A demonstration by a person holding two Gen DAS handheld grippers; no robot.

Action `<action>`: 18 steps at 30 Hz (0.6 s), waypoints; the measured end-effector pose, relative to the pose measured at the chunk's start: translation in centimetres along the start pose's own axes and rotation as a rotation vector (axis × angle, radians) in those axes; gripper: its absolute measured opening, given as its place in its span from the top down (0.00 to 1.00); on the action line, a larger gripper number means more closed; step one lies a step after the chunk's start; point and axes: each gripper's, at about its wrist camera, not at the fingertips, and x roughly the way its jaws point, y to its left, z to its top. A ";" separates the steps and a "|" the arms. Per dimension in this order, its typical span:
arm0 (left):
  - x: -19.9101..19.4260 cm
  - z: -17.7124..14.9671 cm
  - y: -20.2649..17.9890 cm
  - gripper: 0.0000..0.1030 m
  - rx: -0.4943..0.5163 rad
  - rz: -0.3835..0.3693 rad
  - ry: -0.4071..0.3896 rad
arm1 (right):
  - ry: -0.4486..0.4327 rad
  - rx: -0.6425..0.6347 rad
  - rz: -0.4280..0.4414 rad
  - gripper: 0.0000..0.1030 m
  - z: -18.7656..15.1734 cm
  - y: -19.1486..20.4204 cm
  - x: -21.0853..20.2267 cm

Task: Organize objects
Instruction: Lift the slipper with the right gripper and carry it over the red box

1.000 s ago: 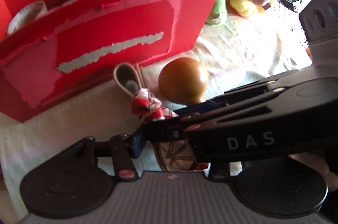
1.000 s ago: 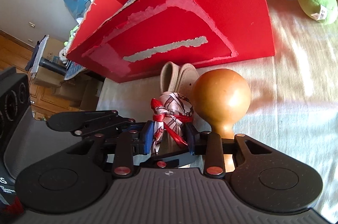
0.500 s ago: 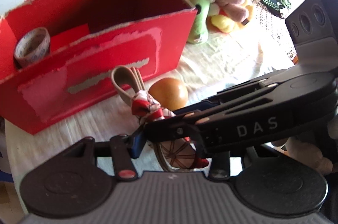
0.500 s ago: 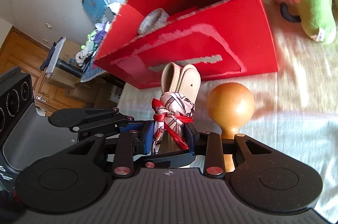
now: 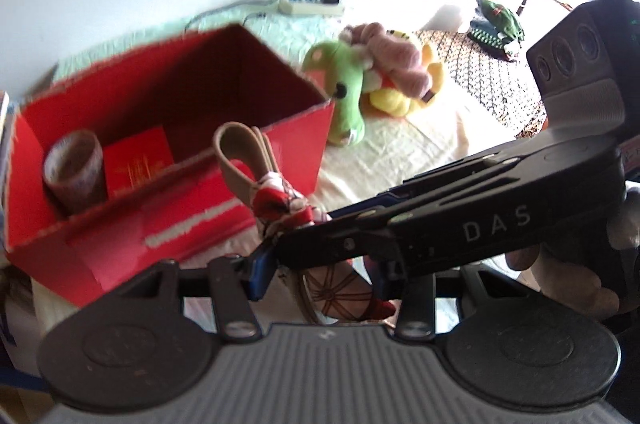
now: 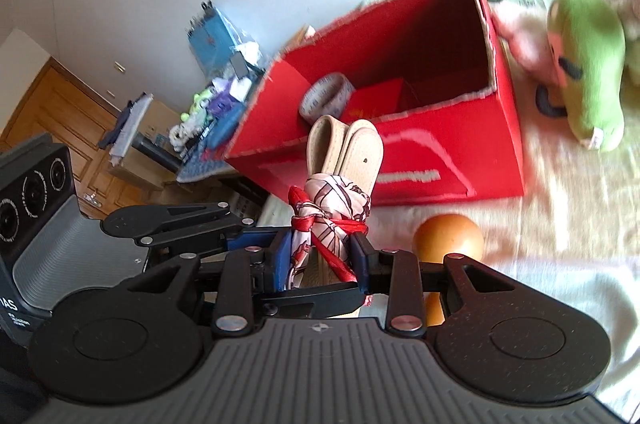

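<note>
A scarf-tied belt bundle (image 6: 340,184) is being held aloft, clamped by both the right tongs (image 6: 320,258) and left tongs (image 5: 320,264), in front of the red box (image 6: 500,112). The silky scarf risks slipping, or the bundle catching the box rim.

Likely home: plush toys (image 5: 372,84), bedspread (image 5: 420,144).

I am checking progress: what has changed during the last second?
Both grippers, left and right, lifted the beige belt bundle tied with a red-white scarf from the cloth up toward the open red cardboard box. Both grips stayed shut; the brown wooden gourd stayed put.
</note>
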 end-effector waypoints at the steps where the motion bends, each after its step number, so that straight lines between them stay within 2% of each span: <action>1: -0.2 0.2 0.0 0.58 0.005 -0.001 -0.009 | -0.012 0.000 0.008 0.66 0.1 -0.1 -0.3; 9: -1.0 0.9 0.3 0.58 0.011 -0.034 -0.023 | -0.039 -0.007 0.019 0.66 0.7 0.2 -0.6; 18: -2.5 2.1 0.5 0.58 0.043 -0.025 -0.093 | -0.082 -0.026 0.036 0.67 1.5 0.8 -1.7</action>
